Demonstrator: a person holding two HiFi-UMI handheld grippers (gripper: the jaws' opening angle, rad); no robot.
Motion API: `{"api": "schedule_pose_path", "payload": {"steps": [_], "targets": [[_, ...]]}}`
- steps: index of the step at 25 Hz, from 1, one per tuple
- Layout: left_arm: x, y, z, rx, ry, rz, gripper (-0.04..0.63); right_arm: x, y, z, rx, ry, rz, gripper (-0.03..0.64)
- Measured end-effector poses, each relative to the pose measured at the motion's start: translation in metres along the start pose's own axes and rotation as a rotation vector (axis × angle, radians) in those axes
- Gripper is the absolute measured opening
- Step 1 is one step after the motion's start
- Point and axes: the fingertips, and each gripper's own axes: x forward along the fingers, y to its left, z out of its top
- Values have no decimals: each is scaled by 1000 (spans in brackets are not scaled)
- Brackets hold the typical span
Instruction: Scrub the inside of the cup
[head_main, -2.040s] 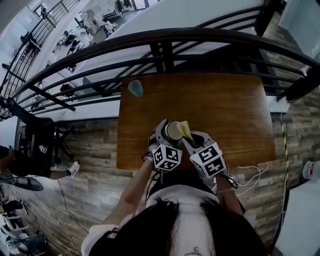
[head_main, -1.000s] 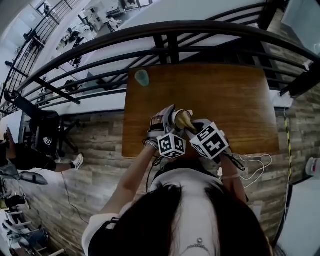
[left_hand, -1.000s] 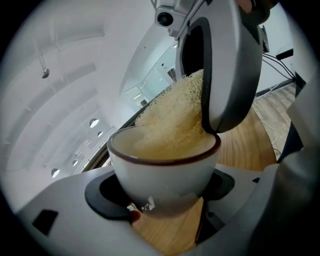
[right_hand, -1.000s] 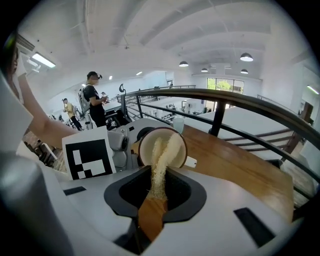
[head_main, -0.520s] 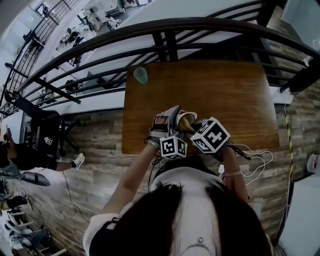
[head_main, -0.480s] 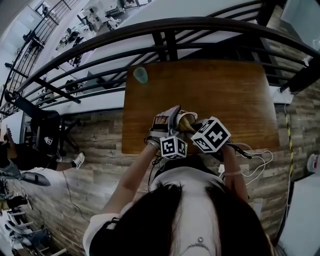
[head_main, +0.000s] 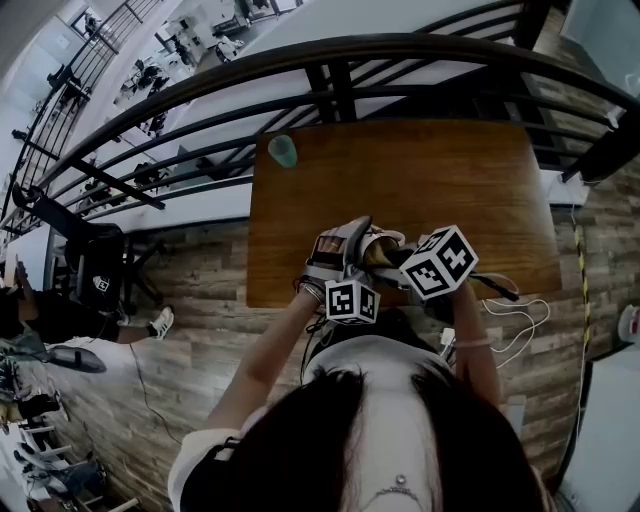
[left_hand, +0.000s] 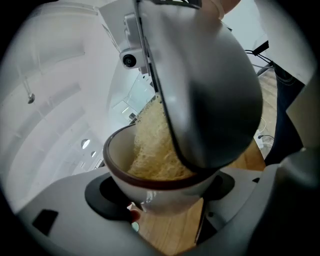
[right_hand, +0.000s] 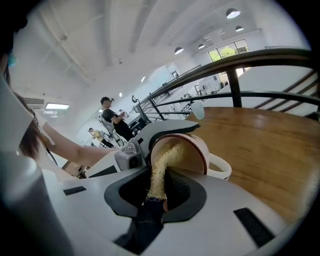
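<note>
A white cup (left_hand: 165, 196) with a brown rim is tipped on its side, and my left gripper (left_hand: 160, 200) is shut on its body. A yellow fibrous scrubber (left_hand: 152, 150) fills much of its inside. My right gripper (right_hand: 157, 192) is shut on the scrubber (right_hand: 162, 165), whose far end reaches into the cup's mouth (right_hand: 197, 150). The cup's handle (right_hand: 222, 170) points right. In the head view both grippers, left (head_main: 348, 240) and right (head_main: 397, 262), meet at the cup (head_main: 378, 245) above the table's near edge.
The wooden table (head_main: 430, 170) stands against a black metal railing (head_main: 330, 75). A small teal cup (head_main: 283, 150) stands at its far left corner. White cables (head_main: 515, 310) lie on the plank floor at the right. People are seen far off (right_hand: 112, 120).
My right gripper has shifted to the right and turned, with the scrubber still in the cup. The left gripper keeps its hold on the cup.
</note>
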Motion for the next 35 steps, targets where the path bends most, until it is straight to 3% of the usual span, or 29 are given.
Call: {"api": "schedule_pose_path", "payload": {"steps": [17,22,35], "targets": [[-11,12,5,16,-1,61,407,-15,15,30,226,-290,238,84],[-16,23,11,-47,24,86,407,-26,15,40,290,-378,287,84],[-11,42,0,-81,50,183,407,-31,5,64,430,-533,387,83]]}}
